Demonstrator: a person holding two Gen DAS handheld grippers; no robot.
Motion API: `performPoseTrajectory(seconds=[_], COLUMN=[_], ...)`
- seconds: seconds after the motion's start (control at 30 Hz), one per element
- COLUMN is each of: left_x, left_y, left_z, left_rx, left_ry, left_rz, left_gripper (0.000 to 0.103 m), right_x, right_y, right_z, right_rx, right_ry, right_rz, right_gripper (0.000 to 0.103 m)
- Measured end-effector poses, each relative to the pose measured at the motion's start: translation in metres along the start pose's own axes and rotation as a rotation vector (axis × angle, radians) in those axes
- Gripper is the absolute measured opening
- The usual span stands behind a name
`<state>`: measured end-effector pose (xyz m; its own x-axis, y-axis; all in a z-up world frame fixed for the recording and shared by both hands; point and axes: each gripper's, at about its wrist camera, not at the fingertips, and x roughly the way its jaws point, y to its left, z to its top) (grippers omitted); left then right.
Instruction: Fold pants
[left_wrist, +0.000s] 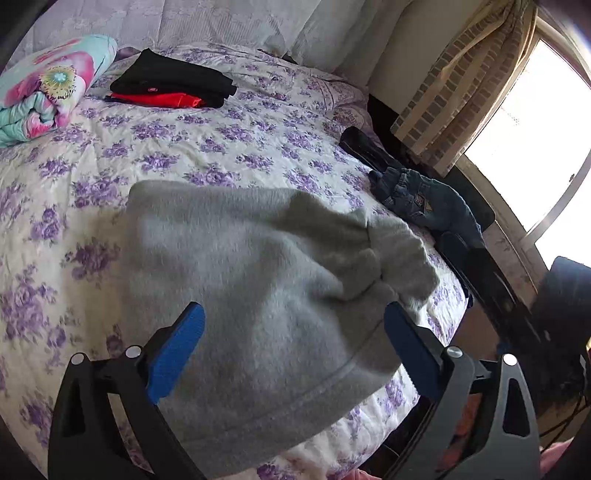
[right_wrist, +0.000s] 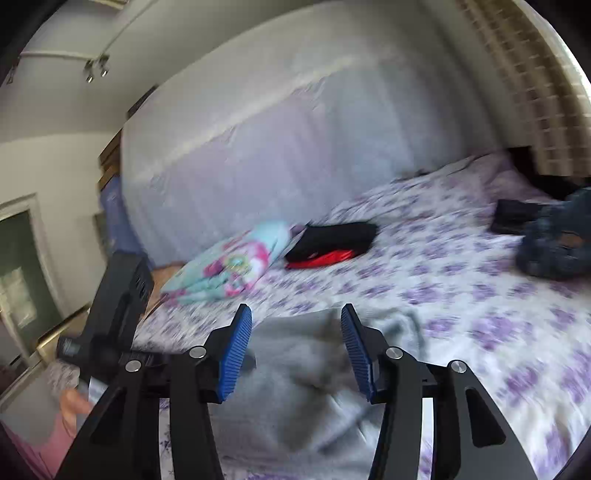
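The left gripper hovers above the grey fleece pants with its blue-padded fingers spread wide and released; the cloth lies below and between them, but neither pad presses on it. The right gripper has its ribbed blue fingers parted about halfway, also released, with the same grey pants lying rumpled under and ahead of them; nothing is pinched.

The pants rest on the near part of the bed, which is covered by a white quilt printed with purple flowers. In the left wrist view the grey cloth is folded into a broad pad, with a bunched lump at its right end near the bed's edge.

Farther back on the quilt sits a folded black garment stacked on a folded red one. Beside that stack, to its left, lies a rolled turquoise and pink flowered blanket. Near the right edge of the bed a crumpled pair of dark blue denim jeans lies, touching a black item behind it. A brick-patterned beige curtain hangs beside a bright window.
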<state>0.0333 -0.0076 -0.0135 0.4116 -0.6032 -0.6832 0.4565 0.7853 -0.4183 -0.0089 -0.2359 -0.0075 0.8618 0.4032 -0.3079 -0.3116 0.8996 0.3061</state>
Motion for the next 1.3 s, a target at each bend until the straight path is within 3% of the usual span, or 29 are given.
performPoseTrajectory(seconds=[0.1, 0.13, 0.2, 0.27, 0.33, 0.37, 0.47, 0.53, 0.6, 0.63, 0.7, 0.77, 0.83, 0.9, 0.97, 1.07, 1.17, 1.3], left_x=[0.013, 0.019, 0.026, 0.025, 0.016, 0.009, -0.015, -0.018, -0.013, -0.011, -0.009, -0.006, -0.004, -0.006, -0.012, -0.021, -0.023, -0.021], left_y=[-0.008, -0.007, -0.004, -0.01, -0.012, -0.009, 0.003, 0.008, 0.014, 0.014, 0.012, 0.007, -0.002, -0.006, -0.007, -0.003, 0.005, 0.018], left_z=[-0.026, -0.035, -0.049, -0.058, -0.059, -0.058, -0.06, -0.065, -0.073, -0.075, -0.079, -0.084, -0.086, -0.084, -0.077, -0.065, -0.056, -0.049], left_rx=[0.073, 0.081, 0.087, 0.124, 0.139, 0.122, 0.06, 0.041, 0.025, 0.025, 0.043, 0.088, 0.148, 0.182, 0.184, 0.166, 0.126, 0.072], left_ry=[-0.011, -0.007, -0.011, -0.04, -0.053, -0.064, -0.125, -0.126, -0.105, -0.102, -0.106, -0.107, -0.099, -0.095, -0.101, -0.127, -0.123, -0.072], left_rz=[0.072, 0.08, 0.068, 0.097, 0.077, 0.04, -0.032, -0.038, -0.033, -0.03, -0.013, 0.012, 0.064, 0.111, 0.133, 0.197, 0.271, 0.345], left_gripper=[0.095, 0.095, 0.095, 0.095, 0.095, 0.095, 0.095, 0.095, 0.095, 0.095, 0.095, 0.095, 0.095, 0.095, 0.095, 0.096, 0.096, 0.096], right_x=[0.047, 0.052, 0.046, 0.036, 0.028, 0.028, 0.037, 0.078, 0.122, 0.143, 0.182, 0.195, 0.179, 0.148, 0.104, 0.053, 0.011, -0.02], right_y=[-0.035, -0.051, -0.083, -0.079, -0.057, -0.045, -0.004, 0.01, 0.017, 0.015, -0.005, -0.023, -0.029, -0.021, -0.007, -0.001, -0.013, -0.039], right_z=[-0.01, -0.019, -0.036, -0.038, -0.022, -0.012, 0.024, 0.041, 0.043, 0.039, 0.019, 0.001, 0.005, 0.016, 0.026, 0.029, 0.028, 0.025], right_rx=[-0.003, 0.054, 0.18, 0.178, 0.116, 0.084, 0.018, 0.062, 0.115, 0.133, 0.177, 0.238, 0.278, 0.227, 0.128, 0.082, 0.118, 0.121], right_ry=[0.146, 0.175, 0.181, 0.19, 0.188, 0.175, 0.19, 0.286, 0.416, 0.478, 0.583, 0.636, 0.601, 0.534, 0.431, 0.345, 0.301, 0.274], right_rz=[-0.15, -0.161, -0.096, -0.105, -0.129, -0.1, 0.09, 0.237, 0.3, 0.286, 0.145, 0.14, 0.181, 0.172, 0.185, 0.18, 0.178, 0.093], right_gripper=[0.036, 0.031, 0.024, 0.023, 0.03, 0.036, 0.037, 0.037, 0.036, 0.036, 0.036, 0.033, 0.034, 0.056, 0.063, 0.069, 0.074, 0.082])
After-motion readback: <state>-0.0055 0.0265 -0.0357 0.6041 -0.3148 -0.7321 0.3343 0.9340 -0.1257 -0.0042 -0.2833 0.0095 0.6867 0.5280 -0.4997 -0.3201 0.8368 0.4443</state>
